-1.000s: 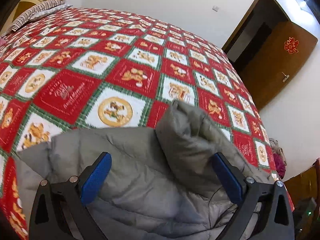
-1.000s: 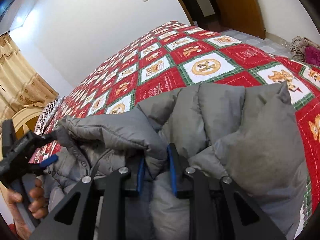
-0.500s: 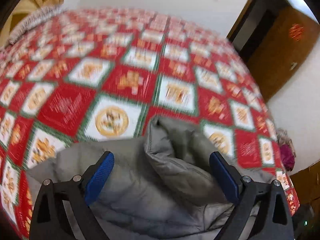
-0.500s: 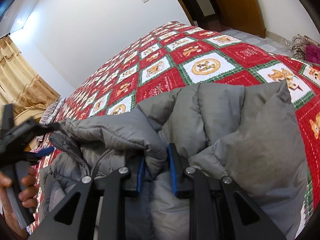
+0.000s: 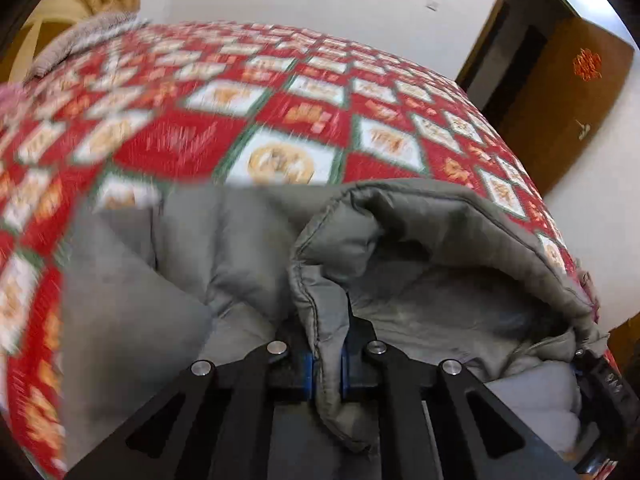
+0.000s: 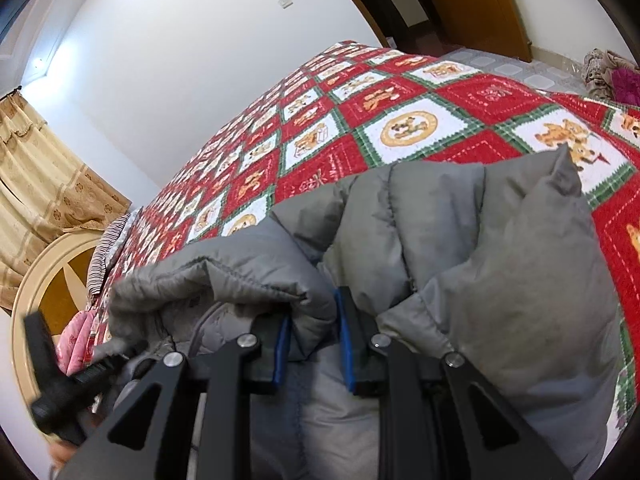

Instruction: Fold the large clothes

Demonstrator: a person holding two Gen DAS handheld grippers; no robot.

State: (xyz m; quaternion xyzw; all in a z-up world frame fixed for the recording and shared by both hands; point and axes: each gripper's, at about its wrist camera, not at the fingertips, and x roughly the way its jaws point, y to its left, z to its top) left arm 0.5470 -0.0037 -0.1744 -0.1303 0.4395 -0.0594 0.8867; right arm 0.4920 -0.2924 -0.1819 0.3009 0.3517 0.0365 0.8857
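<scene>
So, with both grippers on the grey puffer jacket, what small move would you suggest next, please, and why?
Probably lift both edges together and carry them across the bedspread. The left gripper has just closed on the jacket's hem, and the right gripper already clamps a fold.

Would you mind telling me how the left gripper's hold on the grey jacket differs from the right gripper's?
The left gripper pinches a thin stitched hem of the grey jacket, its fingers nearly touching; the right gripper clamps a thick padded fold, its fingers set wider apart. The left gripper's jaws have just been closing on that hem. The left wrist view is blurred; the right wrist view is sharp. Both grippers are shut on the jacket, over the red patterned bedspread.
</scene>
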